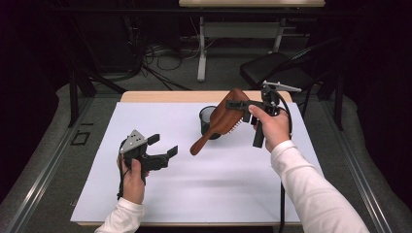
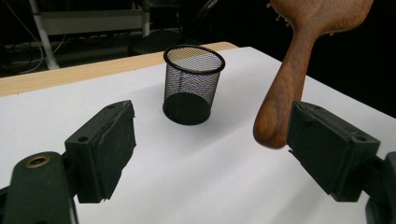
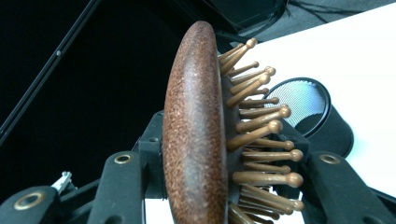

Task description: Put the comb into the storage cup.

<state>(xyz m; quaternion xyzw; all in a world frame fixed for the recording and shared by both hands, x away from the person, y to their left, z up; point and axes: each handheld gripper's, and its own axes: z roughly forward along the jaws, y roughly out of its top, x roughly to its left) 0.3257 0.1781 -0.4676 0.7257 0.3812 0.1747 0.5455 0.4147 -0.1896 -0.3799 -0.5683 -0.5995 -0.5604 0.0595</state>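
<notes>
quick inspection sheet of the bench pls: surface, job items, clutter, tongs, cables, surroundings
Surface: white sheet over a wooden table, flat.
Job's things: wooden hairbrush held above the sheet, handle slanting down; black mesh cup upright on the sheet, nothing seen inside.
Clutter: nothing seen.
Tongs: left tongs open, nothing between them, low over the sheet; right tongs shut on the brush head, one jaw on its back, the other among the bristles.
Cables: one trails from each gripper toward the person; loose cables on the floor beyond the table.
Surroundings: dark room, second table, black chair.
</notes>
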